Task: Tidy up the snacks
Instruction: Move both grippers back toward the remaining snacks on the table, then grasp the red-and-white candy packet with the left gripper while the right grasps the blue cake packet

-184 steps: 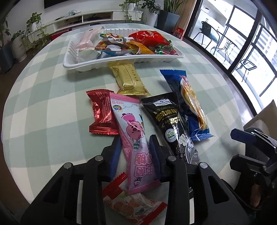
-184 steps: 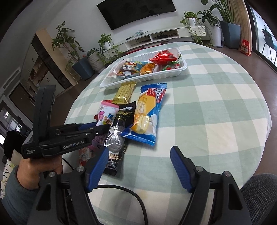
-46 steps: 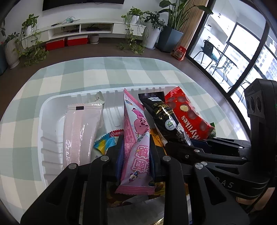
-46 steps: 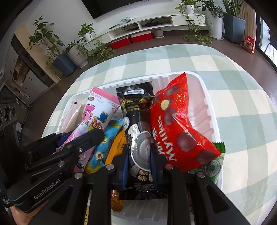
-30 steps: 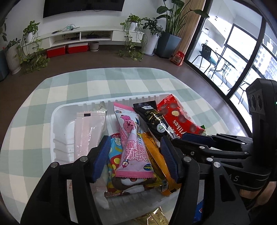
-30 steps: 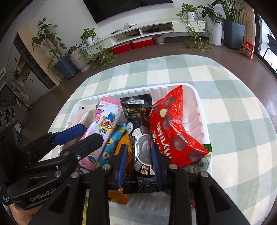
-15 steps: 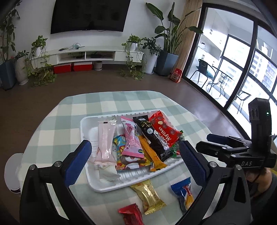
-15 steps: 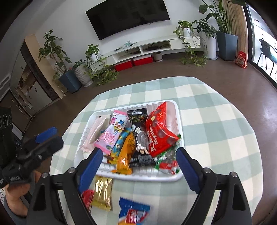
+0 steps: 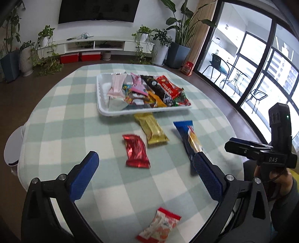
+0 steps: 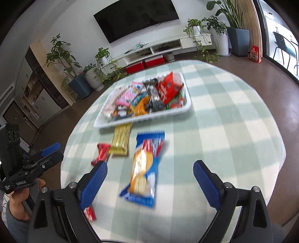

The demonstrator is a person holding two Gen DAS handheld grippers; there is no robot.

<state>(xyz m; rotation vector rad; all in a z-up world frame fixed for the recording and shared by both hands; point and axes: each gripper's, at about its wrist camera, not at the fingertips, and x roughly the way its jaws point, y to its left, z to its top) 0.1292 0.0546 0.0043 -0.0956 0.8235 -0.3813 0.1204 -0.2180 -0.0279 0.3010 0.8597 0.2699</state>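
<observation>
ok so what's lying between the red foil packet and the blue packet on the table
The gold packet lies between the red foil packet and the blue packet, its far end tucked at the white tray. The left wrist view shows it best.

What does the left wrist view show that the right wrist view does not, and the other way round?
Only the left wrist view shows the whole red-and-white cracker pack near the table edge and a white stool. Only the right wrist view shows the wooden cabinet. Both show the white tray of snacks, the gold pack, the blue pack, the red pack, the TV and empty jaws.
</observation>
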